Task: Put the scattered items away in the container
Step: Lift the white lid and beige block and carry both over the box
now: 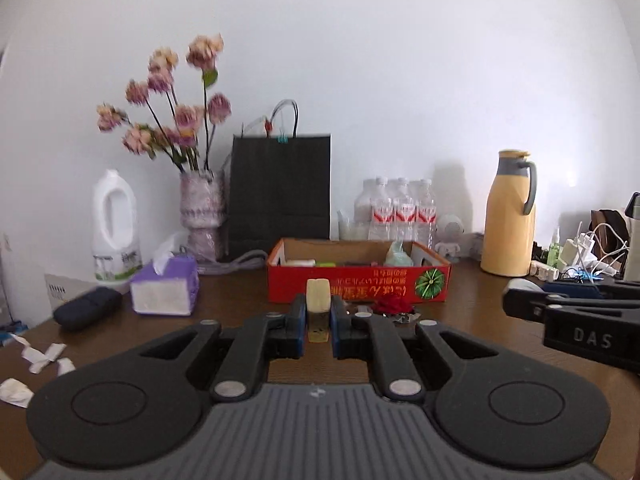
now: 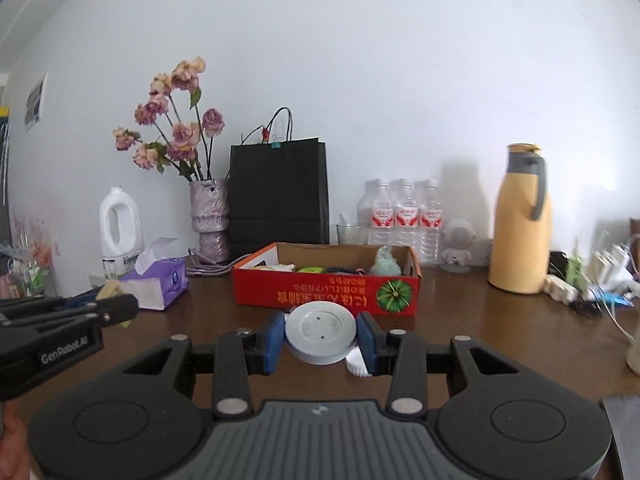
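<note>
The left gripper (image 1: pixel 319 320) is clamping its blue pads on a small cream-coloured block (image 1: pixel 318 294), which is standing upright between them and sticking up above the fingertips. The right gripper (image 2: pixel 321 338) is squeezing a round grey disc (image 2: pixel 321 334) from both sides, with a white ribbed cap (image 2: pixel 357 363) showing just under the disc beside the right pad. Both grippers are hovering over the brown table (image 1: pixel 472 304), side by side, facing the red cardboard box (image 1: pixel 358 286) that is sitting just ahead of them. The box is lying open at the top and is already holding several small items, among them a pale green bundle (image 2: pixel 385 261). A purple tissue box (image 1: pixel 166 286) is sitting to the left of it, and 3 water bottles (image 2: pixel 406 216) are standing behind it by the wall.
</note>
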A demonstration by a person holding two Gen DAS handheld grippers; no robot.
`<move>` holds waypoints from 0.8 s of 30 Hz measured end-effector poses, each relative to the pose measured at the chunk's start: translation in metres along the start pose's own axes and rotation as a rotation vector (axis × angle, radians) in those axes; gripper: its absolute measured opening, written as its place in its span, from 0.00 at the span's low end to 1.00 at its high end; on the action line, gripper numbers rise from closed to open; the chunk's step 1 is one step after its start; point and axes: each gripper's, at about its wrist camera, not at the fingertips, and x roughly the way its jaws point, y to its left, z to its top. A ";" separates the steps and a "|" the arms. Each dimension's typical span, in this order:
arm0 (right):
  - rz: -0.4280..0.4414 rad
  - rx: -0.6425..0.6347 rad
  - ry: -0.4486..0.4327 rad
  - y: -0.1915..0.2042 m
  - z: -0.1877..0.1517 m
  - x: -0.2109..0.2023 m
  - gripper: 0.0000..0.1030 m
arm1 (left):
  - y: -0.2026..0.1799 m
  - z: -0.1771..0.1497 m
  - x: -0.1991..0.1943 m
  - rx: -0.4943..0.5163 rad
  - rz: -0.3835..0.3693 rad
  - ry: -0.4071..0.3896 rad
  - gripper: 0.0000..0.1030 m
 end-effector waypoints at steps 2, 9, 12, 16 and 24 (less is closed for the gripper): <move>-0.016 -0.007 -0.025 0.002 -0.004 -0.015 0.37 | -0.001 0.000 -0.013 -0.001 0.003 -0.026 0.12; -0.017 0.001 -0.035 0.003 -0.004 -0.016 0.37 | 0.000 0.001 -0.003 -0.014 -0.007 -0.013 0.12; -0.016 -0.002 -0.033 0.002 -0.002 -0.003 0.37 | 0.002 0.005 0.014 -0.023 0.002 -0.016 0.12; -0.020 0.006 -0.031 -0.007 0.013 0.031 0.37 | 0.004 0.024 0.052 -0.046 -0.001 -0.040 0.12; -0.023 -0.008 -0.088 -0.024 0.081 0.149 0.37 | 0.006 0.084 0.179 -0.056 -0.011 -0.093 0.12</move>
